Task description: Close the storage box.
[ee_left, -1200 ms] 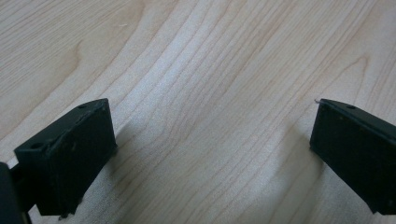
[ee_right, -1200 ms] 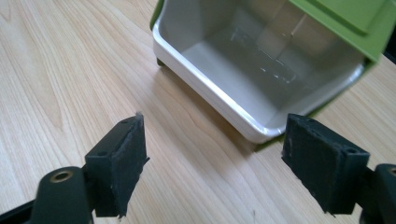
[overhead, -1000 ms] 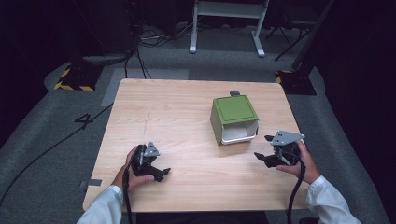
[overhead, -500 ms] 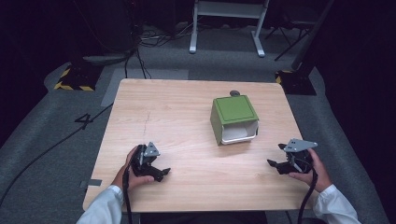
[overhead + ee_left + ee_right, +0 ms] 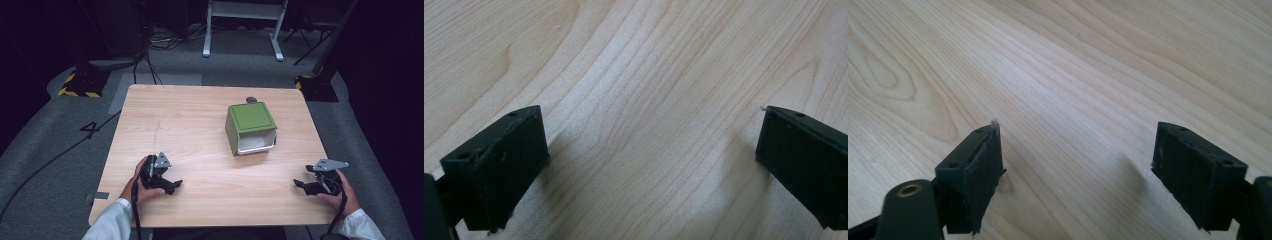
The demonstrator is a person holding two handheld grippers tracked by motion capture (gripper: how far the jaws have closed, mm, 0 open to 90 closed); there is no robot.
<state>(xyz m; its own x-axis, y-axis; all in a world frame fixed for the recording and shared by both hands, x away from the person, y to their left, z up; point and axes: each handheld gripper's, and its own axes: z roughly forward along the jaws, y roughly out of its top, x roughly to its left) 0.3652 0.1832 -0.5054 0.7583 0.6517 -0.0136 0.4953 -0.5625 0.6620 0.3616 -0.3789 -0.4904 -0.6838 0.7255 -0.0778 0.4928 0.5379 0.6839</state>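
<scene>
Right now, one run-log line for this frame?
left tongs: open, low over table, empty | right tongs: open, near right edge, empty | green box: untouched, white inner tray facing the person

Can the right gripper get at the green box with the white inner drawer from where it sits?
Probably yes. The right gripper is open near the table's front edge, and bare wood lies between it and the green box; the white drawer faces that front edge.

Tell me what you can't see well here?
- High view: inside of the green box, hidden by its own top; only a white rim shows.
- High view: small dark thing behind the box, mostly hidden, too small to name.
- Both gripper views: the box lies beyond the picture edges.
</scene>
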